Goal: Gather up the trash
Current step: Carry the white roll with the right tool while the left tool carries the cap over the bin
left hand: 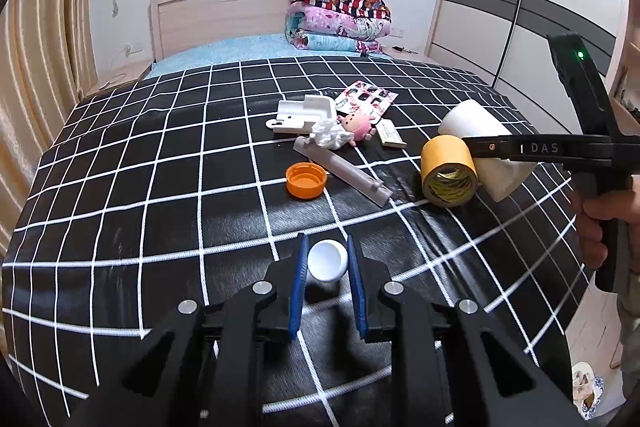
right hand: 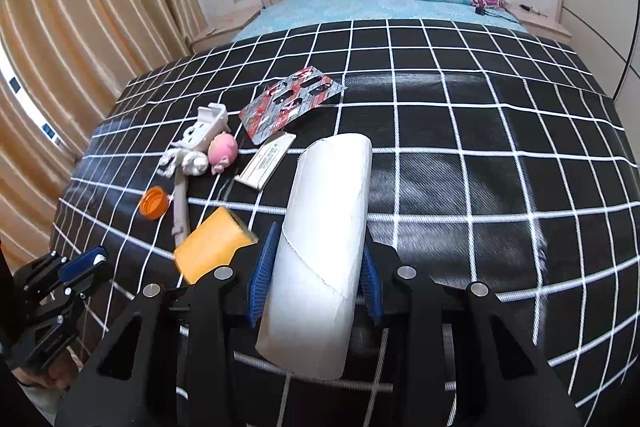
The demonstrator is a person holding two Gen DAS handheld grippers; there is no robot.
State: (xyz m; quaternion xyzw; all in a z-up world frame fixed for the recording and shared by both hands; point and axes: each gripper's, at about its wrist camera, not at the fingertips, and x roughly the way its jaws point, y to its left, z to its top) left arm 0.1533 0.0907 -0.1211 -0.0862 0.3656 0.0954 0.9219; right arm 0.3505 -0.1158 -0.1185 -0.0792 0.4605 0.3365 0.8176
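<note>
My left gripper (left hand: 327, 263) is shut on a small white bottle cap (left hand: 327, 261), its blue pads touching both sides just above the black checked bedspread (left hand: 160, 187). My right gripper (right hand: 316, 271) is shut on a white paper tube (right hand: 324, 227), which it grips across the middle; the left wrist view shows this tube (left hand: 476, 119) at the right. A yellow tape roll (left hand: 448, 171) lies against the tube. Further left lie an orange cap (left hand: 306, 181), a grey plastic strip (left hand: 344, 171), a crumpled tissue (left hand: 328, 133), a pink toy (left hand: 358, 125) and a blister pack (left hand: 366, 97).
Folded quilts (left hand: 340, 15) are stacked by the headboard (left hand: 216, 15). Curtains (right hand: 80, 27) hang on the left and a wardrobe (left hand: 540, 7) stands on the right. The bed's right edge drops to the floor near a slipper (left hand: 586, 387). A white plastic piece (left hand: 304, 111) and a small card (right hand: 266, 159) lie among the litter.
</note>
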